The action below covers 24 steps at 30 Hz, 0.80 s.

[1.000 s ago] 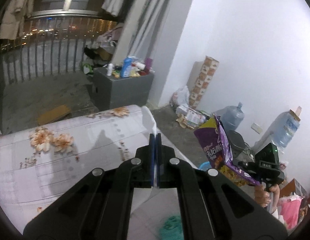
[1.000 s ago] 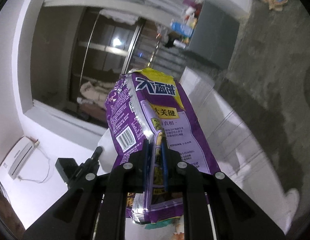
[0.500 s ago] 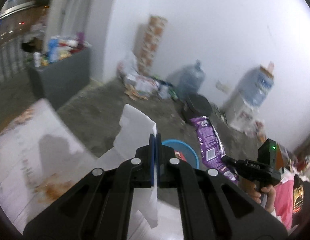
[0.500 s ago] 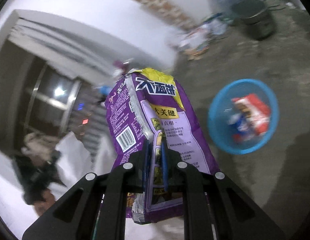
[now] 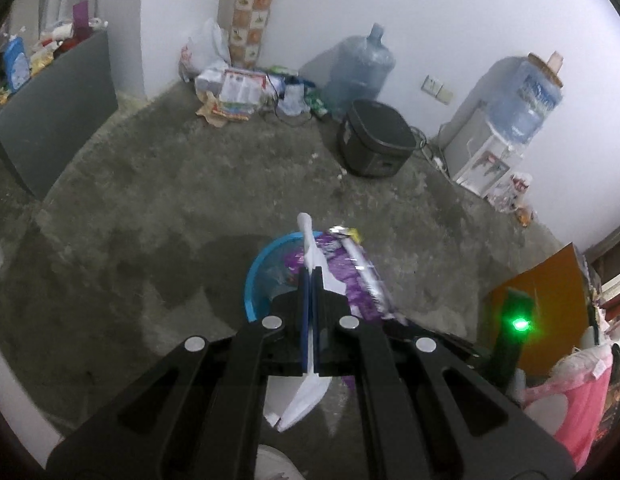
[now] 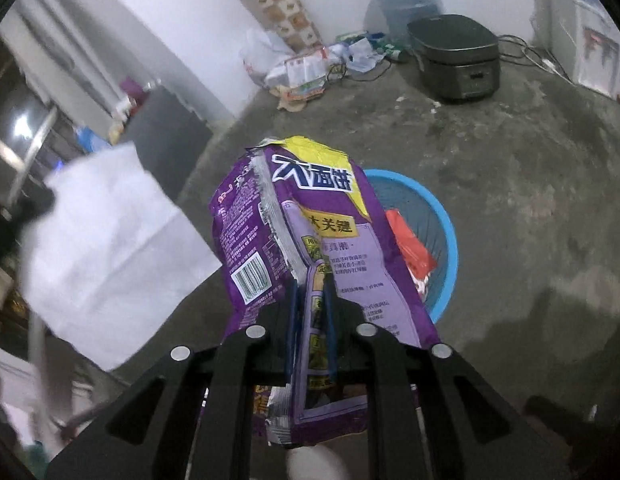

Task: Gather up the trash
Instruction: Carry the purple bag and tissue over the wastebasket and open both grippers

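Observation:
My left gripper (image 5: 310, 280) is shut on a white sheet of paper (image 5: 310, 240), held edge-on above a blue basin (image 5: 255, 276) on the concrete floor. My right gripper (image 6: 310, 292) is shut on a purple snack bag (image 6: 305, 216), held over the same blue basin (image 6: 446, 236), which holds a red wrapper (image 6: 410, 248). The purple bag (image 5: 362, 272) shows in the left wrist view, over the basin. The white paper (image 6: 109, 240) shows at the left of the right wrist view.
A black rice cooker (image 5: 374, 140) stands beyond the basin. Water jugs (image 5: 362, 68), a dispenser (image 5: 482, 156) and a heap of bags and papers (image 5: 237, 88) line the far wall. A grey cabinet (image 5: 57, 112) is at the left. Orange board (image 5: 546, 300) at the right.
Both grippers have swung from the table side toward the floor and now hang over the blue basin. Each still holds its item.

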### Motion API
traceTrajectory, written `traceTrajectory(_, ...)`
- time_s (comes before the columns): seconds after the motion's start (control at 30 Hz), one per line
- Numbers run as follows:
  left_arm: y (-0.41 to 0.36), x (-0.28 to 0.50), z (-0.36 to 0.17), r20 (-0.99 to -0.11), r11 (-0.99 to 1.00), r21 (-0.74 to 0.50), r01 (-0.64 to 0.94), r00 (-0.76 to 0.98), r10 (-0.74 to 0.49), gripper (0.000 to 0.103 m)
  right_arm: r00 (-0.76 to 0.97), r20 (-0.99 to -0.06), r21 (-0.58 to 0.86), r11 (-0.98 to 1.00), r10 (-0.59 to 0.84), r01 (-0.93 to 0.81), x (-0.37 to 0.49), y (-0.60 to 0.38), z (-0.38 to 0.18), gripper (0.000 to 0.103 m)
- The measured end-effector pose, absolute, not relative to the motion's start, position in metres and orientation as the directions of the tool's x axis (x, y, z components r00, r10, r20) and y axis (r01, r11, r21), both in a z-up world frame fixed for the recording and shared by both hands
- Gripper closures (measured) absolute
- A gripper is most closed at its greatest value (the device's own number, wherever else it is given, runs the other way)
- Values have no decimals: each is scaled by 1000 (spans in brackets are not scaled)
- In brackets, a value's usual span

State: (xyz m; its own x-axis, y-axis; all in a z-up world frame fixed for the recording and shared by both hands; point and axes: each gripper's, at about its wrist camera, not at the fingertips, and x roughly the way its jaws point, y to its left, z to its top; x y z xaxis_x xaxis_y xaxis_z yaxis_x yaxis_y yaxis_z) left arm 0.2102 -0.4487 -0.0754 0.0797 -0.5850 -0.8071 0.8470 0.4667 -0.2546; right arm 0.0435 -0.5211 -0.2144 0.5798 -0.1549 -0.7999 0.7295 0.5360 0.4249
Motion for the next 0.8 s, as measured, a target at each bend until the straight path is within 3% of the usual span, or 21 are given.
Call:
traceTrajectory(0.03, -456, 211, -81, -812, 469, -249, 848, 81, -578, 103, 562, -814, 403, 549, -151, 732, 51, -523, -226, 84)
traceTrajectory(0.1, -464, 213, -90, -823, 472, -243, 848, 78, -563, 103, 532, -836, 373, 576, -131, 728, 63, -526, -243, 58)
traceTrajectory(0.17, -470, 215, -102, -834, 480, -234, 846, 79, -546, 103, 506, -857, 364, 578, -101, 731, 69, -529, -266, 49)
traceTrajectory(0.27, -477, 216, -118, -849, 490, -223, 843, 78, -522, 103, 491, -866, 374, 534, -90, 758, 58, -534, -280, 49)
traceTrajectory(0.47, -494, 216, -136, -862, 483, -224, 846, 60, -504, 103, 605, -778, 523, 359, -167, 773, -2, -540, -267, 49)
traceTrajectory(0.67, -529, 202, -156, -873, 471, -214, 856, 48, -485, 102, 628, -751, 582, 247, -203, 775, -35, -542, -266, 49)
traceTrajectory(0.7, -535, 199, -163, -881, 471, -209, 857, 43, -470, 100, 626, -754, 580, 245, -199, 777, -35, -542, -266, 49)
traceTrajectory(0.73, -542, 196, -172, -898, 470, -197, 861, 34, -439, 88, 622, -759, 576, 244, -195, 780, -36, -541, -267, 49)
traceTrajectory(0.77, -546, 193, -182, -916, 474, -183, 861, 25, -400, 68, 617, -763, 572, 244, -191, 783, -36, -541, -268, 49)
traceTrajectory(0.8, -547, 192, -188, -925, 483, -174, 858, 25, -379, 60, 616, -764, 571, 245, -190, 784, -36, -541, -268, 49)
